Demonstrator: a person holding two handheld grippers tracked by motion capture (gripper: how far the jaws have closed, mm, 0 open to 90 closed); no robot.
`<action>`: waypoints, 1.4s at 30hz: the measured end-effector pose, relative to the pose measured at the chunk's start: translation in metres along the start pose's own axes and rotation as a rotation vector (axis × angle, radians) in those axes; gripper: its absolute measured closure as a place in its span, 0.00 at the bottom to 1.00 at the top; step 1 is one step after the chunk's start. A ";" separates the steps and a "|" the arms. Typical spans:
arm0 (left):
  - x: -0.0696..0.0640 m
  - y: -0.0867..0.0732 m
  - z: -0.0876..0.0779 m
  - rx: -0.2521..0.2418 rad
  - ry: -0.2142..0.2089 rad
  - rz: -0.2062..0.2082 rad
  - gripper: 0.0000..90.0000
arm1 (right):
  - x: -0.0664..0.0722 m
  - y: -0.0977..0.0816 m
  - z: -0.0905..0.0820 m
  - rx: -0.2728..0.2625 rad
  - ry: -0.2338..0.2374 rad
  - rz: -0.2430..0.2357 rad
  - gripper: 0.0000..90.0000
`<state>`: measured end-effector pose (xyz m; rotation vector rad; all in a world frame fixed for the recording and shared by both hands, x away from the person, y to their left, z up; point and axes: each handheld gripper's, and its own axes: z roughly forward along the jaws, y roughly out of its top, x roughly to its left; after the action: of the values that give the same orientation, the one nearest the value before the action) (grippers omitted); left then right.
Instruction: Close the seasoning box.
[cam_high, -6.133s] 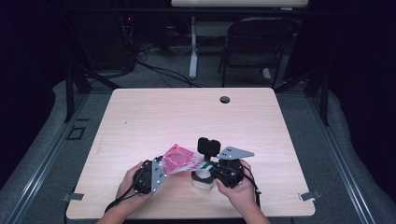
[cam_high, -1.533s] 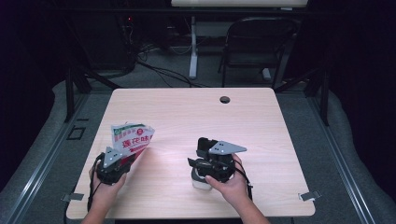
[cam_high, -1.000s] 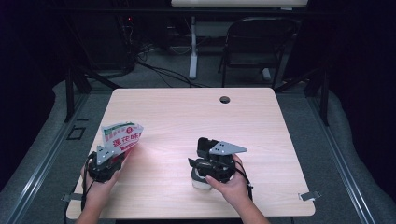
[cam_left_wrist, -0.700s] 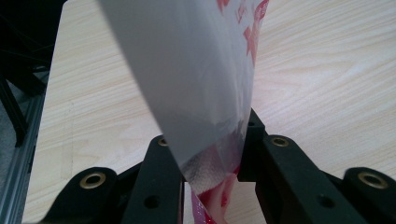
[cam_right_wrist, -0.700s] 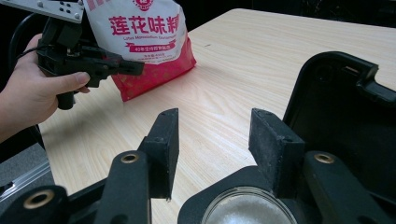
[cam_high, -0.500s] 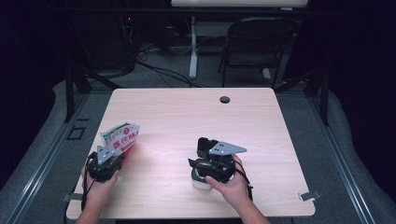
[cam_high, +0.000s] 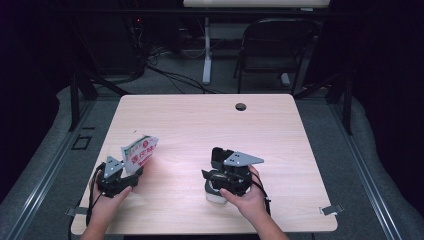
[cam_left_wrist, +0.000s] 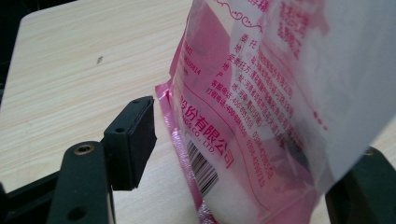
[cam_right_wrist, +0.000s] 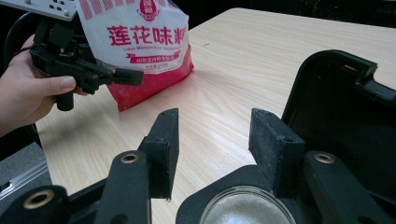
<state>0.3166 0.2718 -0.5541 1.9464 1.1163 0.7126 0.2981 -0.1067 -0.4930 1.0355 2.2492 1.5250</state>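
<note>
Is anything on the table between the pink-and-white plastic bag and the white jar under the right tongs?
Nothing visible does. Only bare wooden tabletop lies between the pink-and-white printed plastic bag and the round white jar of powder under the right tongs.

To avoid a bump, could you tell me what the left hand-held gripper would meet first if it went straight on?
The pink bag: it already stands between the open jaws of the left hand-held gripper, so it comes first.
</note>
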 end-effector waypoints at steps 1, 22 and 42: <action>-0.003 0.000 0.001 0.003 -0.001 0.017 0.36 | 0.000 0.000 0.000 -0.001 -0.002 0.000 0.59; -0.020 0.003 0.005 0.007 -0.099 0.076 0.35 | -0.001 0.000 0.000 0.002 -0.011 0.006 0.59; -0.050 0.006 0.011 0.043 -0.135 0.138 0.36 | -0.001 0.003 -0.006 0.008 -0.001 0.013 0.64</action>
<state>0.3054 0.2219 -0.5595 2.0911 0.9301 0.6239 0.2974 -0.1110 -0.4880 1.0550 2.2541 1.5217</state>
